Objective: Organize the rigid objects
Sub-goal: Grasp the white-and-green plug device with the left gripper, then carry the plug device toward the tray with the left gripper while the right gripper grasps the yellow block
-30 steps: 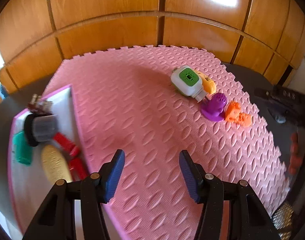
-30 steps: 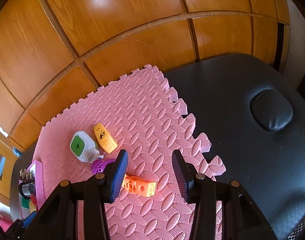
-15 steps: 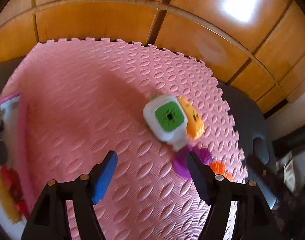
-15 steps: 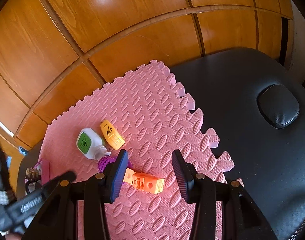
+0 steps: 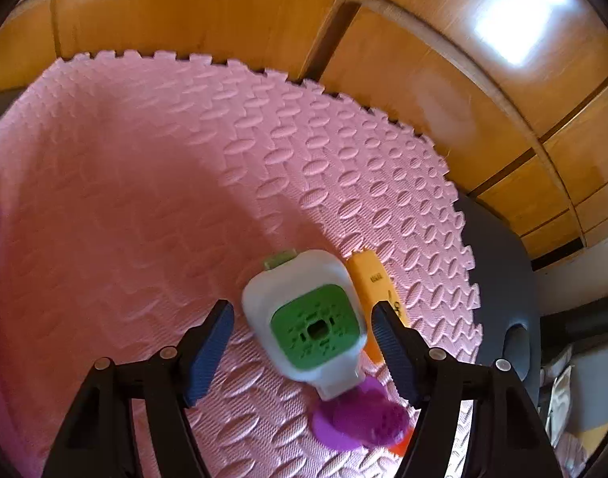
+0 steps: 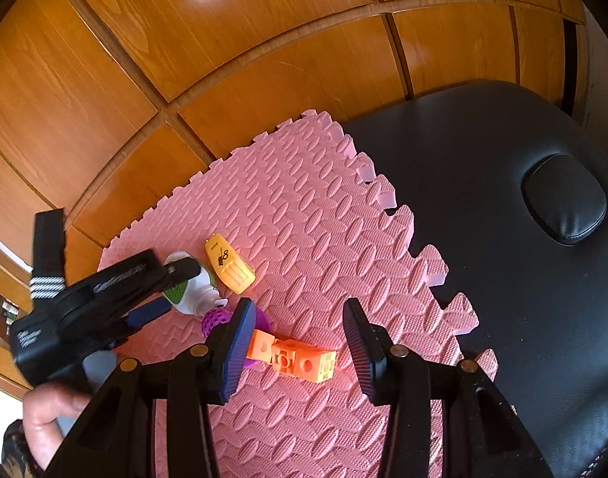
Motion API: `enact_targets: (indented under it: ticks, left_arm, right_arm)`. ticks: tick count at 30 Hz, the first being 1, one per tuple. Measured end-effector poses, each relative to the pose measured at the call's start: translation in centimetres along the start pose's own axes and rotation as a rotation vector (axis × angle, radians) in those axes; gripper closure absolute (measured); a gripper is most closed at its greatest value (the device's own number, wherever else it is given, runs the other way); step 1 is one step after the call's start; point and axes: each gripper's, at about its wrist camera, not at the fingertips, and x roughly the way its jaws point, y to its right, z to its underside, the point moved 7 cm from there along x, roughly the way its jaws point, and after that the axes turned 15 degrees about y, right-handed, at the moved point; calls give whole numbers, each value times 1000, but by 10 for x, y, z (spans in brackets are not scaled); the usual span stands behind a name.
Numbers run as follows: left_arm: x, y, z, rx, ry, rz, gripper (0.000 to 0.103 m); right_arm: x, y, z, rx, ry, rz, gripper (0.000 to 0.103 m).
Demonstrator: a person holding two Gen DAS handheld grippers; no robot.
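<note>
Four toys: all lie on the pink foam mat (image 6: pixel 323 219), clustered near its front left part in the right wrist view.
White and green device: (image 5: pixel 309 322) lies on the mat with its green face up, between the blue pads of the left tool, neither pad touching it.
Yellow toy: (image 6: pixel 228 265) lies just beside the device, on its right; in the left wrist view its lower end is hidden behind the right pad.
Purple toy: (image 5: pixel 359 418) sits at the device's narrow white end, touching or nearly so; blurred in the left wrist view.
Orange block: (image 6: pixel 294 360) a row of joined cubes lying flat, between the pads of the right tool and below them; whether the left pad touches it cannot be told.
Left tool: (image 5: pixel 302 348) jaws apart, straddling the device with a gap on each side.
Right tool: (image 6: pixel 294 352) jaws apart, gripping nothing, above the orange block.
Hand: (image 6: pixel 51 412) holds the left tool's handle, at the lower left of the right wrist view.
Surface under the mat: black padded couch (image 6: pixel 522 259), with wooden panels (image 6: pixel 244 40) behind.
</note>
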Motion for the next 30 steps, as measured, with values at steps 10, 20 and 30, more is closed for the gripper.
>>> enact_targets:
  ticks: [10, 20, 30]
  left_arm:
    - [-17, -20, 5, 81, 37, -2, 49]
    - [-75, -58, 45, 198, 44, -33, 49]
    - [-119, -39, 126, 458, 104, 7, 51]
  right_arm:
    - [5, 7, 4, -2, -10, 26, 57]
    - [6, 14, 3, 3, -1, 52, 57]
    - [4, 3, 4, -25, 16, 12, 57]
